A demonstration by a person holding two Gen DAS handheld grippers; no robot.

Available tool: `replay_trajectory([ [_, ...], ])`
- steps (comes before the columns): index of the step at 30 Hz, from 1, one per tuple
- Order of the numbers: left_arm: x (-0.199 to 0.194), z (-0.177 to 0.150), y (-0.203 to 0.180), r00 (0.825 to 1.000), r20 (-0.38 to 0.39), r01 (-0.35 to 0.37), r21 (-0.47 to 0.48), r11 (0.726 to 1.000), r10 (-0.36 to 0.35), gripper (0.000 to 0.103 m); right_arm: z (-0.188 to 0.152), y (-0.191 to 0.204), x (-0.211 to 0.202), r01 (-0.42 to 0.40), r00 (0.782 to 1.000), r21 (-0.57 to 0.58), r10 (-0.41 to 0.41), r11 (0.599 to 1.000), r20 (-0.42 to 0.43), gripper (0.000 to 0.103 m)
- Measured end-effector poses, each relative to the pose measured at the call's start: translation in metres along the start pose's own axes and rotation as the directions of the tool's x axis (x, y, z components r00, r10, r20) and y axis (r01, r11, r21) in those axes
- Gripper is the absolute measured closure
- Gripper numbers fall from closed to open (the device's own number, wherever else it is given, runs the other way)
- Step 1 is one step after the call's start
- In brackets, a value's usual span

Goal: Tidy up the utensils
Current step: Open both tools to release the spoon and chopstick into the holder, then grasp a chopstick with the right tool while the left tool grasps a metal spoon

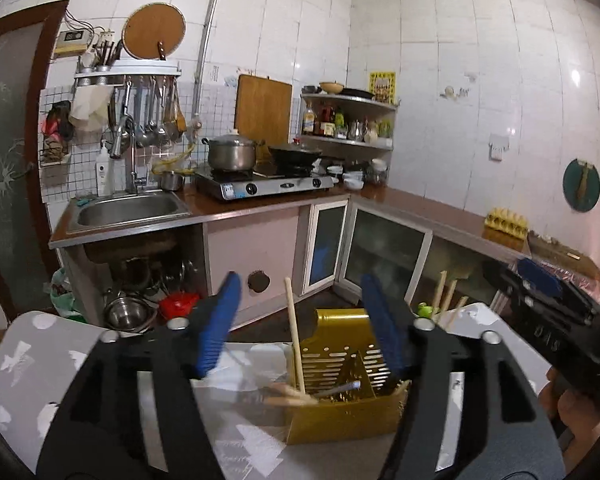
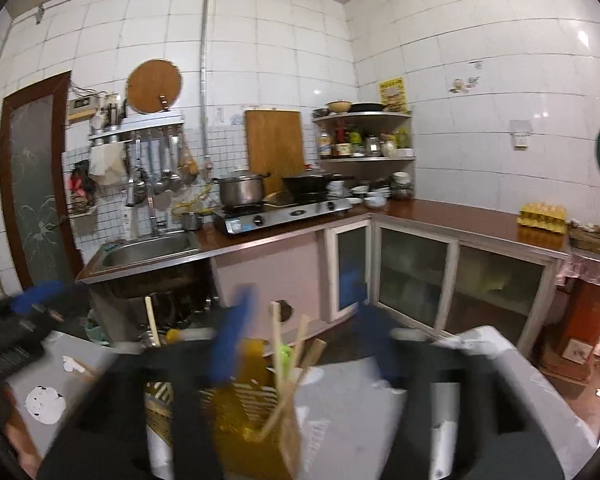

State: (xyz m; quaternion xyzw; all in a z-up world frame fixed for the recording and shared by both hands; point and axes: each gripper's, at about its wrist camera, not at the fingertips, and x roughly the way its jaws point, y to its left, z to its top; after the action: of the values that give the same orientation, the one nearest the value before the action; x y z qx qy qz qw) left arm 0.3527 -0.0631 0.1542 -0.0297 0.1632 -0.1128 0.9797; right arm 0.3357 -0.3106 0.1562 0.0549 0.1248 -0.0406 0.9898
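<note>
Here both hand-held grippers, left [image 1: 300, 328] and right [image 2: 300, 340], gape empty over the gold utensil holder [image 1: 340, 412] at six o'clock on the counter [image 1: 256, 452], whose wooden chopsticks [image 1: 294, 340] stand upright, apparently just dropped in.

The left gripper [image 1: 300, 326] and the right gripper [image 2: 304, 344] are both open wide, side by side, holding nothing.

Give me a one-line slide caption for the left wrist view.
Open left gripper above a gold utensil holder holding wooden chopsticks, kitchen counter behind.
</note>
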Motion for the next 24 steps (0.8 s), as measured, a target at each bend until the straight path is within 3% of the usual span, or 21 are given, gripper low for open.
replay_trajectory([
  [4, -0.044, 0.004, 0.007, 0.999, 0.031, -0.024, -0.004, 1.000, 0.024, 0.008, -0.006, -0.008, -0.030, 0.031, 0.998, 0.013, -0.030, 0.999, -0.052, 0.034],
  [5, -0.057, 0.001, 0.010, 0.999, 0.036, -0.029, -0.005, 1.000, 0.029, 0.006, -0.010, -0.009, -0.039, 0.039, 0.997, 0.015, -0.038, 0.999, -0.069, 0.033],
  [13, -0.103, -0.047, 0.037, 0.997, -0.045, -0.063, -0.026, 0.998, 0.062, 0.005, -0.067, 0.000, -0.079, 0.076, 0.975, -0.003, -0.075, 0.997, -0.209, 0.029],
  [24, -0.095, -0.146, 0.067, 0.963, -0.235, -0.129, 0.014, 0.992, 0.129, 0.005, -0.168, 0.024, -0.085, 0.109, 0.916, -0.028, -0.111, 0.994, -0.384, 0.029],
])
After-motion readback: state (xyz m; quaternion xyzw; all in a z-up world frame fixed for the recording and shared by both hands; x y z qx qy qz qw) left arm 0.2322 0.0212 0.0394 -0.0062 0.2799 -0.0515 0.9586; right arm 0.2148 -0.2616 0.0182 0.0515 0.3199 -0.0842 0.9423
